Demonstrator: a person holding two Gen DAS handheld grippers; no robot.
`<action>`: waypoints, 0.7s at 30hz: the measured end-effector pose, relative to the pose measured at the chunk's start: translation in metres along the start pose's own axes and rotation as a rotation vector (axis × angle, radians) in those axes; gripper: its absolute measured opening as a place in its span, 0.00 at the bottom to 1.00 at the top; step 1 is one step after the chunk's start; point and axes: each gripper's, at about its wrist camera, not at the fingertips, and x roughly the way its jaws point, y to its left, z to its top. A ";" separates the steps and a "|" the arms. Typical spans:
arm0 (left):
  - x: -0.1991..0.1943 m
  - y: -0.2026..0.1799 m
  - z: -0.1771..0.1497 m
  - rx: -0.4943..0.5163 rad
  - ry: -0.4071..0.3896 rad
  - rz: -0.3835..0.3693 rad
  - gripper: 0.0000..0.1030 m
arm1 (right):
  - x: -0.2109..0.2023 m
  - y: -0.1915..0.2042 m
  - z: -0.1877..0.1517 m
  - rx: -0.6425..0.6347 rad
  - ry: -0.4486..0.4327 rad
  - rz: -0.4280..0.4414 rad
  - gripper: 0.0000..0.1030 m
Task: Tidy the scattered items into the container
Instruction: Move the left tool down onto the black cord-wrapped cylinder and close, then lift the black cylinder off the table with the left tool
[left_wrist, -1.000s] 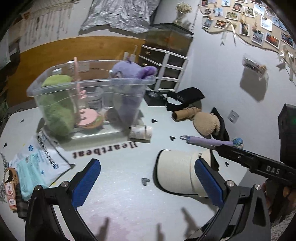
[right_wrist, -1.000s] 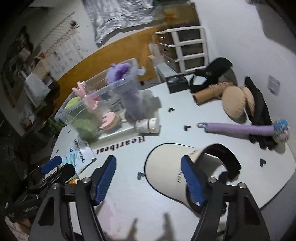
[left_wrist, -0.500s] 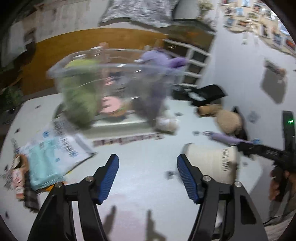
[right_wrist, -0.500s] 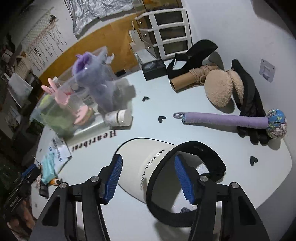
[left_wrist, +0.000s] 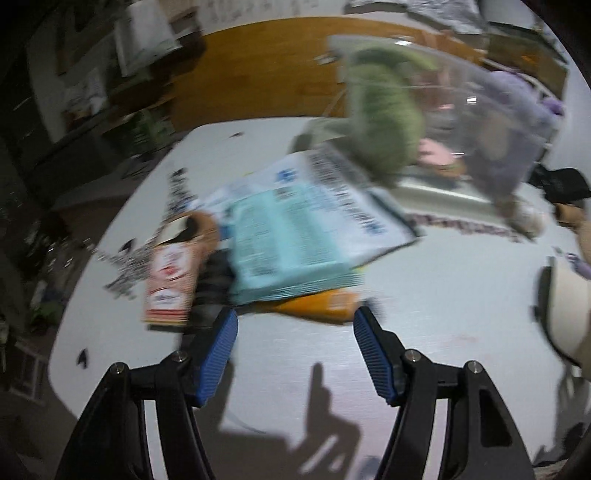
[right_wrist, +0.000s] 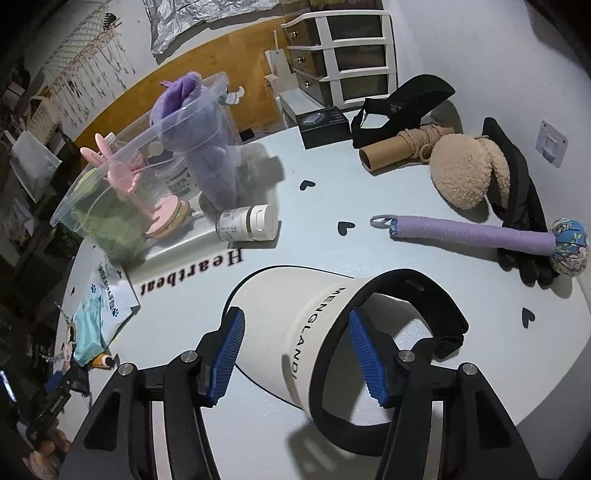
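Since a second ago we have swung our left gripper (left_wrist: 295, 345) away from the cream visor (right_wrist: 295, 314) and over to the pile at the table's left end, where the pale-blue packet (left_wrist: 295, 236) now fills that view; the picture is smeared by the motion. Our right gripper (right_wrist: 295, 347) has dropped closer to the visor, so its blue pads (right_wrist: 364, 350) now straddle the brim and the black headband.

Both tools stand spread apart with nothing between the pads. The clear container (right_wrist: 147, 173) sits at the far left of the table (right_wrist: 369, 258) with a green plush, a purple plush (right_wrist: 207, 147) and a pink stand already inside. Outside it lie the visor, a white bottle (right_wrist: 247, 223) on its side touching the bin wall, the purple-handled mallet (right_wrist: 480, 236), the fleece earmuffs (right_wrist: 465, 170), a cord-wrapped tube (right_wrist: 402, 146) and the packet pile with a small printed box (left_wrist: 170, 280) and an orange item beneath.

We judge the visor the likeliest trouble: its brim is stiff and curved, so a pinch across brim and band together may let it spring or rotate out. On the left, closing on the packet's slick edge could drag the stacked things below it, or lift only the top sheet. The bin is already crowded, so a wide visor may catch on the plush or rim.
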 end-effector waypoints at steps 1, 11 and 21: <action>0.004 0.008 -0.001 -0.003 0.008 0.016 0.63 | -0.002 0.003 0.000 -0.002 -0.006 -0.003 0.58; 0.037 0.048 -0.009 0.005 0.070 0.101 0.63 | -0.002 0.059 -0.015 -0.128 0.024 0.028 0.58; 0.056 0.054 -0.018 0.046 0.152 0.015 0.46 | 0.003 0.097 -0.024 -0.230 0.049 0.052 0.58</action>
